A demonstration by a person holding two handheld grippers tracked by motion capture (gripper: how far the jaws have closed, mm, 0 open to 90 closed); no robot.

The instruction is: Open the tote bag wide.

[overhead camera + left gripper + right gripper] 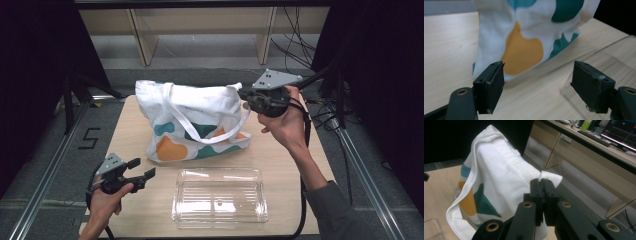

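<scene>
At the far right corner of the white tote bag [192,120] we've got our right gripper [248,93] pinched tight on the bag's top edge, cloth caught between the closed jaws and that corner lifted off the wooden table [290,165]. The bag sits toward the back of the table, its teal and orange patches facing us. Down at front left, our left gripper [141,169] hangs with jaws wide apart, nothing between them, pointed toward the bag. A clear plastic box [219,195] rests at the near edge.
</scene>
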